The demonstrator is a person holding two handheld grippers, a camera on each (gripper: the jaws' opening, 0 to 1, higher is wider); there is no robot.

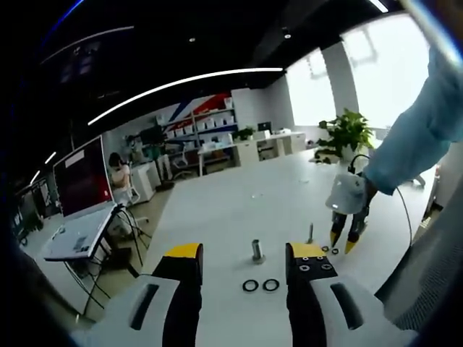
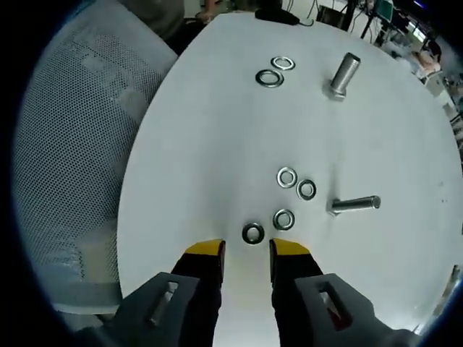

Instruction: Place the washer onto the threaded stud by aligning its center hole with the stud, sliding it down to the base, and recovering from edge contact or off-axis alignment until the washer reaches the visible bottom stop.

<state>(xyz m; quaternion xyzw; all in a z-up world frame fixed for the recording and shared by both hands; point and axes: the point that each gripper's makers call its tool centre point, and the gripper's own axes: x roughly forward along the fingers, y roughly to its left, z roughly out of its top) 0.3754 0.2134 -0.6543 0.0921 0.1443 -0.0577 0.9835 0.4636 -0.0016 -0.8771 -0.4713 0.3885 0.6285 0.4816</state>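
Two studs (image 2: 344, 74) upright, washers (image 2: 252, 233) flat.

I read the surface (image 2: 195, 144) as plain white. Ahead of my right tongs (image 2: 247, 253), black with yellow tips, the washers (image 2: 252, 233) are silver. The chair (image 2: 79, 144) beside them is grey perforated mesh.

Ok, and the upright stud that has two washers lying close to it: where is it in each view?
Left gripper view: the stud stands low in the middle, just above the pair of washers.
Right gripper view: the stud is at the upper right, with the pair of washers to its left.
Shared landmark: that pair of washers.
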